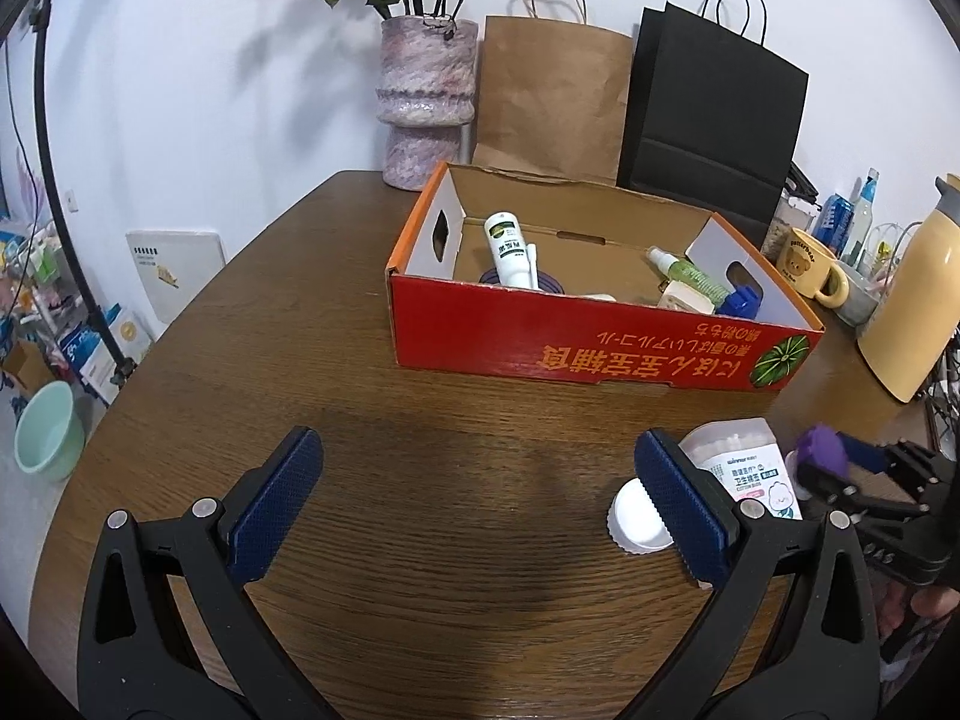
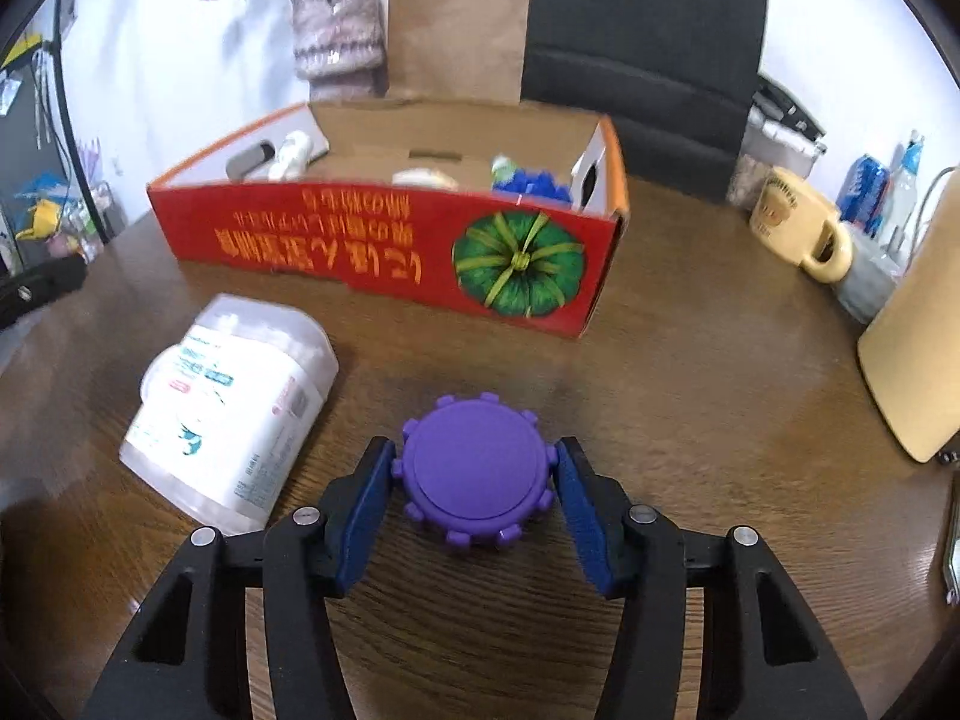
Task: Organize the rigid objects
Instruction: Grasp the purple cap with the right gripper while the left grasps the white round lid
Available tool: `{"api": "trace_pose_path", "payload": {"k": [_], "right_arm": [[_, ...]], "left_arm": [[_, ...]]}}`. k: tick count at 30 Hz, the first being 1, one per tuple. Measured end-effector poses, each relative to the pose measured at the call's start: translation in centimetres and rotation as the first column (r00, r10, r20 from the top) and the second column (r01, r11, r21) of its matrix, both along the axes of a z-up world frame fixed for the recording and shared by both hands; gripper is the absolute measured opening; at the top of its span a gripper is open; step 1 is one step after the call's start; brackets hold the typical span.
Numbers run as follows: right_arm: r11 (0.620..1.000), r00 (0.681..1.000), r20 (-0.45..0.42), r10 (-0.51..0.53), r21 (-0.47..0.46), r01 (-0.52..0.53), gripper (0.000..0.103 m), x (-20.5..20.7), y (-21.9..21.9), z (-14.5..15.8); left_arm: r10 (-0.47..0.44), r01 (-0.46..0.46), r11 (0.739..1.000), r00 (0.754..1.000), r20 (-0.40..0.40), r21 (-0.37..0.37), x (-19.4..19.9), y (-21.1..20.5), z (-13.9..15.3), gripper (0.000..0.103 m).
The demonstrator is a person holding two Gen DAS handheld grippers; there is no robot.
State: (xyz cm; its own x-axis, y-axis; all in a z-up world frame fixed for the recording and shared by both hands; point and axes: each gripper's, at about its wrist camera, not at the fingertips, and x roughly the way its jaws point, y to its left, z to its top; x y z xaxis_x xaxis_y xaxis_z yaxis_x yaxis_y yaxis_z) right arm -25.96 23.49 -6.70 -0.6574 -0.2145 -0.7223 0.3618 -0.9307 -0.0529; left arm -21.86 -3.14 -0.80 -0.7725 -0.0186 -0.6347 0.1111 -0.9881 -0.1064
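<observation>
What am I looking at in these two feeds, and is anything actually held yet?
No robot arm here: a person holds a two-finger gripper in each hand, with a fisheye camera on each. The left view shows the left gripper open over the wooden table, nothing between its fingers. The right view shows the right gripper closed around a purple knobbed lid. A cotton swab tub lies beside it, a white cap sits nearby, and the red cardboard box beyond already holds bottles.

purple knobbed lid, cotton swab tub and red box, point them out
purple knobbed lid (image 2: 477,468), right wrist view, flat top.
cotton swab tub (image 2: 234,402), right wrist view, labelled side.
red box (image 1: 576,342), left wrist view, printed front wall.
</observation>
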Motion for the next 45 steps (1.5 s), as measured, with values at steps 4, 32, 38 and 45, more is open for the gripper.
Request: {"api": "trace_pose_path", "payload": {"k": [4,32,38,45], "right_arm": [[0.999,0.997,-0.071,-0.041,-0.037,0.038,0.059,1.3,1.3,1.2],[0.987,0.975,-0.183,-0.122,-0.128,0.100,0.059,5.5,3.9,3.7],[0.990,0.979,-0.174,-0.105,-0.116,0.085,0.059,5.5,3.3,3.4],[0.991,0.982,-0.163,-0.097,-0.108,0.080,0.059,5.4,2.9,3.1]], "left_arm": [[-0.017,0.018,1.000,1.000,0.009,-0.013,0.0,0.5,-0.2,0.103],[-0.172,0.193,0.974,0.970,0.171,-0.120,-1.2,6.0,-4.3,0.103],[-0.189,0.208,0.972,0.969,0.162,-0.111,-1.4,6.5,-4.1,0.101],[-0.222,0.239,0.967,0.959,0.178,-0.084,-2.1,7.3,-4.3,0.076]]}}
